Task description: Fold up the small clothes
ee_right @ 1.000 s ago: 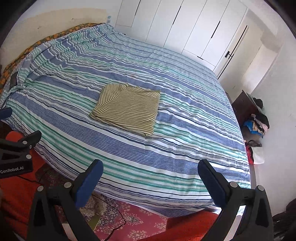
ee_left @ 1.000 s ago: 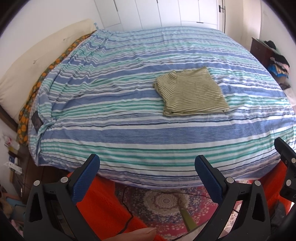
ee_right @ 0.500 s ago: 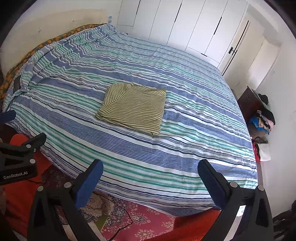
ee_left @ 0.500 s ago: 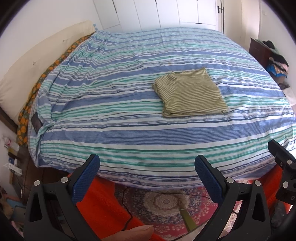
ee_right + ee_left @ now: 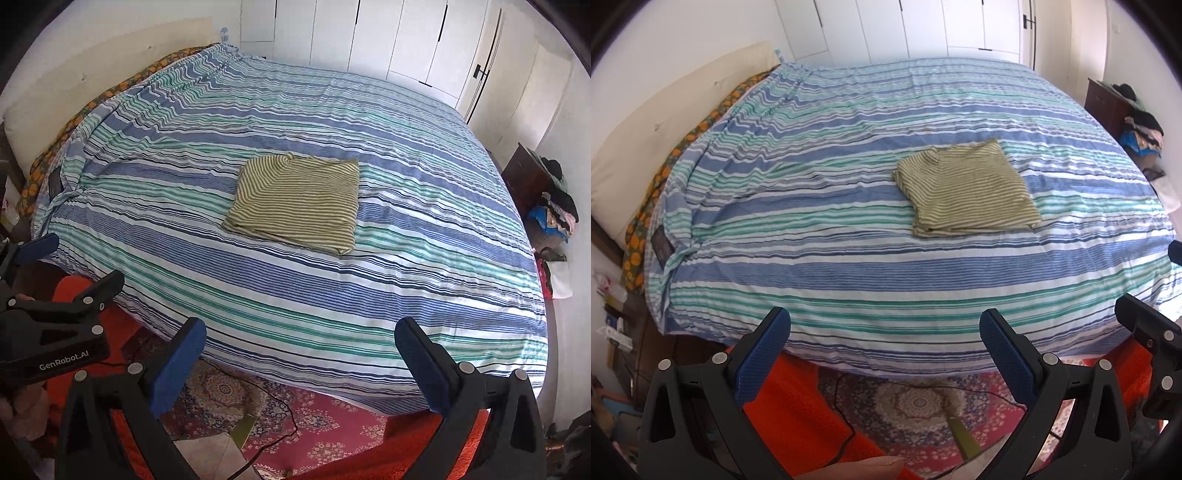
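Note:
A small olive and white striped shirt (image 5: 967,190) lies folded into a flat rectangle on the striped bed (image 5: 820,229); it also shows in the right wrist view (image 5: 297,203). My left gripper (image 5: 884,332) is open and empty, held back over the foot of the bed, well short of the shirt. My right gripper (image 5: 299,345) is open and empty too, also back at the bed's near edge. The left gripper shows at the left edge of the right wrist view (image 5: 55,306).
The bed has a blue, green and white striped cover (image 5: 406,280). A patterned red rug (image 5: 916,406) and orange fabric (image 5: 798,417) lie on the floor below. A dark cabinet with piled clothes (image 5: 546,199) stands at the right. White wardrobe doors (image 5: 369,33) are behind.
Both grippers have drifted slightly, so the shirt sits a little more central in the right wrist view. The shirt has not moved. Both grippers stay open.

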`<action>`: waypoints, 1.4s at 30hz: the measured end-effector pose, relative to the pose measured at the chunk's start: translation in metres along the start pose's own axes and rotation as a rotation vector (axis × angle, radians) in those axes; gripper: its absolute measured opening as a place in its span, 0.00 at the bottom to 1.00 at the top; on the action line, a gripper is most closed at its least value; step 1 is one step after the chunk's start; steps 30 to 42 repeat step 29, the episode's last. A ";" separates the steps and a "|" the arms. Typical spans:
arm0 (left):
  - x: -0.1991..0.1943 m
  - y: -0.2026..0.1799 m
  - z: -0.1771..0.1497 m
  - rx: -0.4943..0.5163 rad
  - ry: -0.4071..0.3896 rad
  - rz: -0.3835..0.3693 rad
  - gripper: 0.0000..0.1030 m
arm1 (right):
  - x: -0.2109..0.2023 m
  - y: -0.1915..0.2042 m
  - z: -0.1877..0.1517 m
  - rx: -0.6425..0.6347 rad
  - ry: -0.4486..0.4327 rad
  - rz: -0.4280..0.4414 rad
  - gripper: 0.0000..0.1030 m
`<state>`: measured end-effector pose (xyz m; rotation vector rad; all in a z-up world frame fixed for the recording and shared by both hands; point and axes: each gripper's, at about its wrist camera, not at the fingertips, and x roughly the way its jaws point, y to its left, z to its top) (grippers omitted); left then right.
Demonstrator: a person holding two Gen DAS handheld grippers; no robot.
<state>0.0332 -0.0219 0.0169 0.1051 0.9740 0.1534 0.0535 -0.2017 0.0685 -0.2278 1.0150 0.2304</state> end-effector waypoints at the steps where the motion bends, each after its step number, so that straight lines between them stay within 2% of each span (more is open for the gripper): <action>1: -0.001 0.001 0.000 -0.001 -0.001 -0.004 0.99 | -0.002 0.000 0.001 0.005 -0.002 0.008 0.98; 8: -0.010 0.002 0.006 -0.007 -0.021 -0.020 0.99 | -0.011 -0.005 0.005 0.026 -0.022 0.018 0.98; 14: -0.005 0.001 0.003 -0.009 0.000 -0.037 0.99 | -0.013 -0.004 0.006 0.026 -0.030 0.008 0.98; 42: -0.008 -0.001 0.001 0.004 -0.019 -0.014 0.99 | -0.008 -0.002 0.005 0.024 -0.022 0.005 0.98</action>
